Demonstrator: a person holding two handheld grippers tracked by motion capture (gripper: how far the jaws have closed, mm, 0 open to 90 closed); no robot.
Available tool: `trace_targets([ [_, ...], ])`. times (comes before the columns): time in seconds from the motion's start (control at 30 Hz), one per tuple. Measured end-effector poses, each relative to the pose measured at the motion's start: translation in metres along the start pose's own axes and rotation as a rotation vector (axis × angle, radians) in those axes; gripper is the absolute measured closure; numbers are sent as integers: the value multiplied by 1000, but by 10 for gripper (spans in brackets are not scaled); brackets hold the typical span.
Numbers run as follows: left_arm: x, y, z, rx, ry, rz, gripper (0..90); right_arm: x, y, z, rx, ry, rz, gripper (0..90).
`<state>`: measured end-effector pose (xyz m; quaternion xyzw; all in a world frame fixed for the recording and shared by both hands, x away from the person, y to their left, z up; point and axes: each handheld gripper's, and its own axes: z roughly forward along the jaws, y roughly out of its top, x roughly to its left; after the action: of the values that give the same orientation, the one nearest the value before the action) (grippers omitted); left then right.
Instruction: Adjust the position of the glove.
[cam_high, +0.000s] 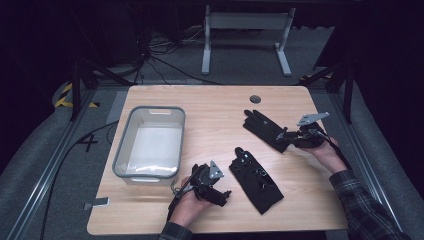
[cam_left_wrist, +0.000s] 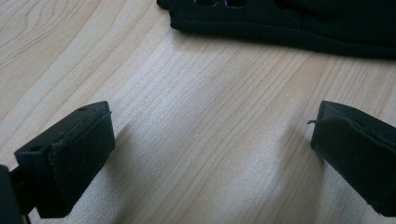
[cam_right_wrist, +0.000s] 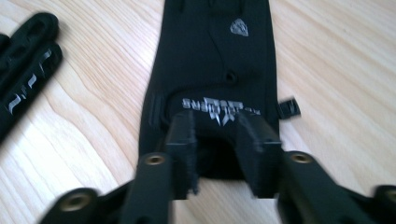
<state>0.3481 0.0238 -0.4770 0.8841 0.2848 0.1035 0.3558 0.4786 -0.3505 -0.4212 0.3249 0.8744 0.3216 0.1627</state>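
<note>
Two black gloves lie flat on the wooden table. One glove (cam_high: 256, 181) lies near the front middle, and its edge runs along the top of the left gripper view (cam_left_wrist: 289, 28). My left gripper (cam_high: 224, 196) (cam_left_wrist: 215, 140) rests just left of it, jaws wide apart over bare wood. The second glove (cam_high: 264, 127) lies to the right, with white print near its cuff (cam_right_wrist: 212, 70). My right gripper (cam_high: 286, 136) (cam_right_wrist: 217, 126) sits at that cuff. Its jaws stand a little apart with the cuff's edge between them, and the pads do not press on it.
A grey-rimmed translucent bin (cam_high: 156, 108) stands on the left part of the table. A round cable hole (cam_high: 255, 99) sits near the far edge. A small metal clip (cam_high: 97, 203) lies at the front left corner. The front glove's fingers (cam_right_wrist: 25, 60) show at the left of the right gripper view.
</note>
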Motion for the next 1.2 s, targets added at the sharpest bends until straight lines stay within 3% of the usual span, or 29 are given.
trace_targets([
  [0.4,0,0,0,-2,0,1,0,-2,27,27,10,1,3,370],
  [0.63,0,0,0,-1,0,1,0,-8,43,46,1,15,29,299],
  [1.0,0,0,0,-1,0,1,0,-12,39,73,44,17,31,228],
  [1.1,0,0,0,-1,0,1,0,-10,38,74,42,11,5,281],
  [1.2,0,0,0,-1,0,1,0,-10,38,73,41,27,17,307],
])
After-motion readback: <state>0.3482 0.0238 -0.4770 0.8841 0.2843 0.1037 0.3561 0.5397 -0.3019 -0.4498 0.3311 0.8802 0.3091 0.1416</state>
